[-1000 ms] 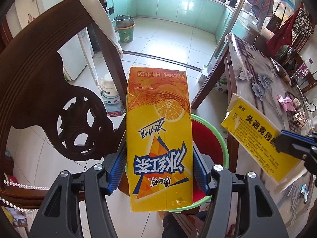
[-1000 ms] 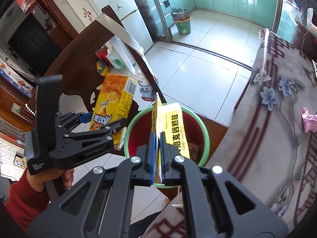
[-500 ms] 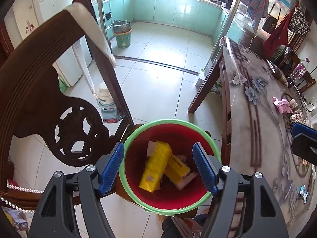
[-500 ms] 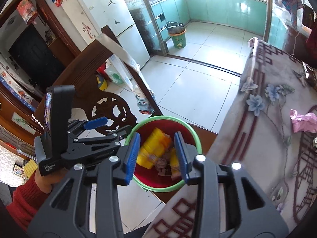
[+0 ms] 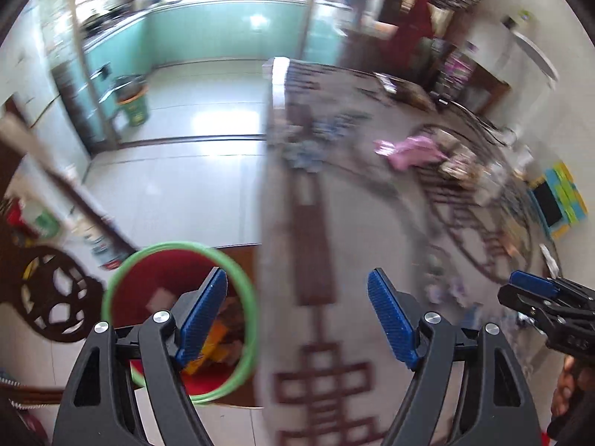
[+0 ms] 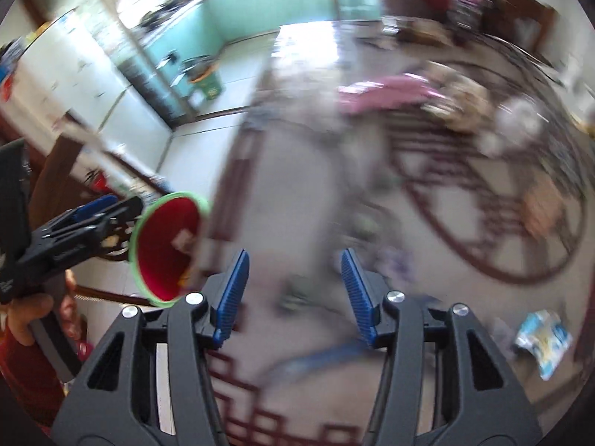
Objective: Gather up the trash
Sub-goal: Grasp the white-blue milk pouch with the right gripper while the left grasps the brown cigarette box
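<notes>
A red bin with a green rim [image 5: 148,290] stands on a chair beside the table, with yellow cartons [image 5: 215,338] inside; it also shows in the right wrist view [image 6: 163,245]. My left gripper [image 5: 297,316] is open and empty over the table's near edge, right of the bin. My right gripper [image 6: 293,293] is open and empty over the table, and shows at the right of the left view [image 5: 535,293]. A pink wrapper [image 5: 409,150] and crumpled scraps [image 5: 457,167] lie further back on the table. A pale blue wrapper [image 6: 544,336] lies at the right.
The table wears a patterned grey and maroon cloth [image 5: 334,223]. A carved dark wooden chair back [image 5: 48,297] stands left of the bin. Tiled floor [image 5: 178,174] leads to a kitchen with a green bin [image 5: 134,107]. Both views are motion-blurred.
Both grippers opened and dropped their yellow cartons into the red bin. Both have since swung right, from above the bin to over the table.
</notes>
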`<state>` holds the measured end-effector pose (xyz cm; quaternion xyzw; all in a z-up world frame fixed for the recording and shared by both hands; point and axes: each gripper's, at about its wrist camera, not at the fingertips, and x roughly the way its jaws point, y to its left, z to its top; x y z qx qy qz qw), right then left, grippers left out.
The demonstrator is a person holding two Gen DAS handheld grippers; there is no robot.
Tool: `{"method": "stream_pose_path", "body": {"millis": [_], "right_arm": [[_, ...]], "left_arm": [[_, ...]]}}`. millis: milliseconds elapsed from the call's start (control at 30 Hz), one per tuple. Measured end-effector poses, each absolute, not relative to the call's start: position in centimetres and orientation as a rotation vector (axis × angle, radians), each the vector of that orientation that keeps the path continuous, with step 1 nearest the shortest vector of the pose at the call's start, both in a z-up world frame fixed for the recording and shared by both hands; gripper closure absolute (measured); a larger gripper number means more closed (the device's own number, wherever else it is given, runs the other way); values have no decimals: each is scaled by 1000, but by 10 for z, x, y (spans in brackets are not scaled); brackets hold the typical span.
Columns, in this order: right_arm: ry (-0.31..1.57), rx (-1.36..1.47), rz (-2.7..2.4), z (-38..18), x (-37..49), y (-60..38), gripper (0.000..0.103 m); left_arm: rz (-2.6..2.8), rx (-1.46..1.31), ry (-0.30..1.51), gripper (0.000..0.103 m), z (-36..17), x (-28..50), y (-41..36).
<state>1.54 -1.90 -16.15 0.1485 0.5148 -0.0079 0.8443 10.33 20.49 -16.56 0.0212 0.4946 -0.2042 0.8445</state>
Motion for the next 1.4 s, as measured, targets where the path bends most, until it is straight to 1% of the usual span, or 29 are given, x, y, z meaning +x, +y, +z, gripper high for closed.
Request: {"method": "stream_pose_path", "body": {"millis": [100, 133, 200, 267, 300, 333, 433, 467, 500, 533, 567, 600, 633, 733, 833, 967, 1100, 1333, 1400], "right_arm": [[1098, 343, -162, -169, -19, -88, 47], [1115, 346, -197, -174, -31, -112, 42], [1195, 340, -225, -188, -51, -155, 34], [1263, 289, -237, -201, -66, -183, 33], [1295, 238, -237, -209, -75, -194, 27], [1322, 202, -222, -217, -80, -202, 24], [1400, 115, -163, -246, -93, -222, 25], [1419, 80, -148, -256, -95, -226, 29], [1428, 62, -139, -263, -96, -229, 52], [1436, 62, -123, -269, -97, -233, 78], [1441, 97, -101, -274, -97, -240, 78], [1420, 137, -88, -273, -98, -246, 80], [1413, 167, -76, -272, -98, -251, 86], [1355, 286, -59, -260, -100, -274, 90], [1240, 419, -98, -239, -106, -308, 91], [1146, 519, -154, -225, -108, -341, 91], [1118, 529, -144, -221, -99, -357, 91], [1103, 535, -134, -219, -82, -360, 91], [1106, 540, -143, -222, -80, -359, 90]], "left_arm": [[-516, 95, 1032, 28, -161, 90, 150], [-538, 112, 1031, 28, -161, 84, 128], [-560, 124, 1044, 28, -162, 76, 95], [-595, 136, 1059, 28, -164, 65, 60], [-607, 161, 1059, 28, -165, 60, 39], [-614, 181, 1060, 28, -167, 56, 25], [-637, 218, 1073, 28, -174, 46, -24], [-643, 233, 1078, 28, -176, 43, -40], [-650, 252, 1083, 28, -180, 40, -56], [-655, 266, 1085, 28, -183, 37, -67], [-660, 280, 1089, 28, -186, 35, -81], [-668, 290, 1092, 28, -189, 34, -94], [-682, 298, 1095, 28, -191, 33, -109], [-715, 327, 1109, 28, -200, 34, -149], [-739, 376, 1128, 28, -213, 37, -189], [-750, 467, 1131, 26, -229, 41, -235], [-746, 519, 1149, 26, -242, 50, -260], [-740, 532, 1189, 26, -257, 65, -275], [-746, 530, 1207, 28, -263, 67, -278]]}}
